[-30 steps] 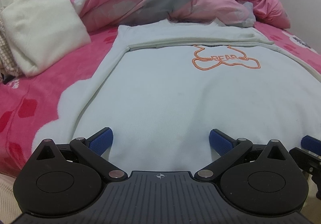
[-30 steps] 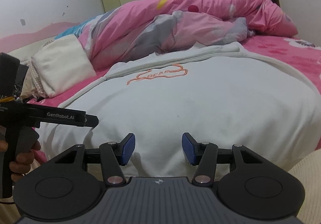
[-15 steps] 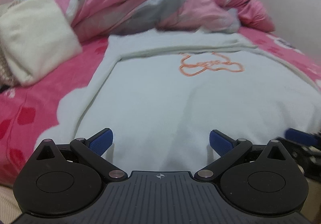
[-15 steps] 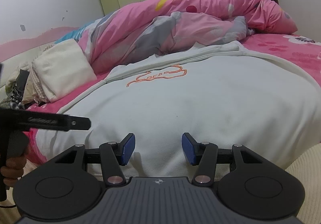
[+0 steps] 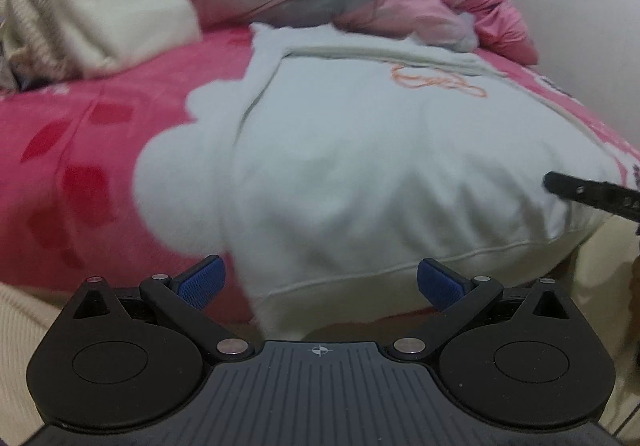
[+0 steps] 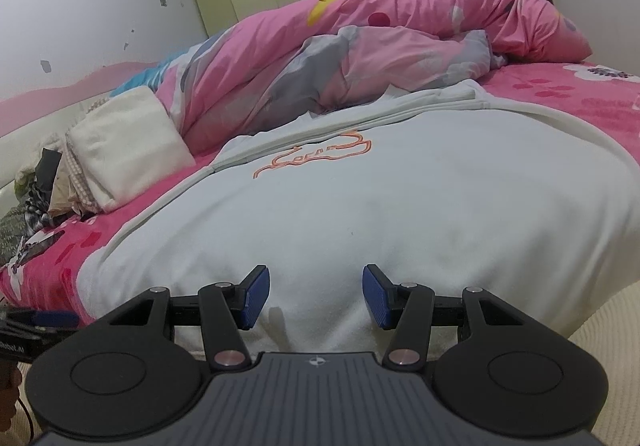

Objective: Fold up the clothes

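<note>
Sliding my left gripper [image 5: 318, 282] toward the sweatshirt [image 5: 360, 174] hem's 9 o'clock corner | both tools gaping, gripping nothing, right gripper [image 6: 316, 296] idling at hem | soft, limp sweatshirt lying on bed [image 5: 80, 150]; I'm pinching hem corners.

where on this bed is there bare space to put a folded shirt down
Bare pink sheet lies between the white shirt and the folded pile, and again right of the shirt. The back is crowded by the duvet.
</note>
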The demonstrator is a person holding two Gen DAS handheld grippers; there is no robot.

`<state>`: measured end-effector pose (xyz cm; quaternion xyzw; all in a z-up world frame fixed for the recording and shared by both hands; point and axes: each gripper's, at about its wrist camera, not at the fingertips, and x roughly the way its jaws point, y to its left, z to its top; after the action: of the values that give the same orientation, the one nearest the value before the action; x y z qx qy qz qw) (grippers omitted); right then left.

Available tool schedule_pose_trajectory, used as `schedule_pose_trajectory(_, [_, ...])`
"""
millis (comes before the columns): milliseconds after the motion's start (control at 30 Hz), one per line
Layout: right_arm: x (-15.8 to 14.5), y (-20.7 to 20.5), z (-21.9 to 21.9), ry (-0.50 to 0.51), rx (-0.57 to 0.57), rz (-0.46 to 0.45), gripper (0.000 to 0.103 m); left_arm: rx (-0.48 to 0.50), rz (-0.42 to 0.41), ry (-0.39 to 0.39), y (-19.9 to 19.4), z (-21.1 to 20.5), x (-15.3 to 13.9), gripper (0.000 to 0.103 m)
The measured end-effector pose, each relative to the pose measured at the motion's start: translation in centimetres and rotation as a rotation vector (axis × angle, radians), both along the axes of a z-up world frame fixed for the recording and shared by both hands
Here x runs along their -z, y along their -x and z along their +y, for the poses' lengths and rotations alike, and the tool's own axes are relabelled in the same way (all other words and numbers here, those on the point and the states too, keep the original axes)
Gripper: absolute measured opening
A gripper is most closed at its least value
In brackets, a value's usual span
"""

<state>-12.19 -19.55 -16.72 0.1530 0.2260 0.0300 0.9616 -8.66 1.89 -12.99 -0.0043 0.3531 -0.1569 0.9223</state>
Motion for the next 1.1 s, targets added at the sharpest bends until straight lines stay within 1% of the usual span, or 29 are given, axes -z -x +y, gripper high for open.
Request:
schedule_pose_trajectory(167, [-0.2,0.2,0.0,0.001,0.009,-0.007,0.054,-0.029,0.027,0.013,-0.5,0.8,1.0,0.098])
schedule_pose_trajectory(233, [-0.2,0.3,0.0,-0.002,0.012,-0.008,0.054,-0.032,0.051,0.017,-0.7,1.0,1.8,0.095])
schedule_pose_trajectory(267, [-0.2,0.3,0.0,-0.003,0.013,-0.007,0.054,-0.034,0.063,0.019,-0.9,1.2,2.2,0.09])
schedule_pose_trajectory(300, [-0.2,0.3,0.0,-0.003,0.014,-0.007,0.054,-0.036,0.076,0.021,-1.0,1.3,2.6,0.082])
schedule_pose_trajectory(367, [-0.3,0.3,0.1,0.001,0.014,-0.005,0.054,-0.044,0.114,0.033,-1.4,1.6,3.3,0.074])
schedule_pose_trajectory(500, [-0.3,0.3,0.1,0.003,0.014,-0.003,0.054,-0.056,0.158,0.065,-1.8,2.3,4.3,0.066])
schedule_pose_trajectory(767, [-0.2,0.2,0.1,0.006,0.012,-0.001,0.054,-0.04,0.19,0.088,-2.0,2.6,5.2,0.053])
schedule_pose_trajectory(933, [-0.2,0.2,0.3,0.005,0.013,-0.001,0.054,-0.052,0.218,0.111,-2.4,2.8,5.7,0.035])
schedule_pose_trajectory(1000, [-0.2,0.2,0.3,0.005,0.013,-0.003,0.054,-0.051,0.22,0.106,-2.3,2.8,5.7,0.023])
schedule_pose_trajectory(1033, [-0.2,0.3,0.3,0.003,0.014,-0.005,0.054,-0.05,0.221,0.105,-2.2,2.8,5.7,0.019])
schedule_pose_trajectory(1067, [-0.2,0.3,0.2,0.0,0.015,-0.007,0.054,-0.051,0.22,0.108,-2.2,3.0,5.6,0.012])
schedule_pose_trajectory(1100, [-0.2,0.4,0.2,-0.003,0.015,-0.009,0.054,-0.053,0.22,0.112,-2.2,3.1,5.6,0.009])
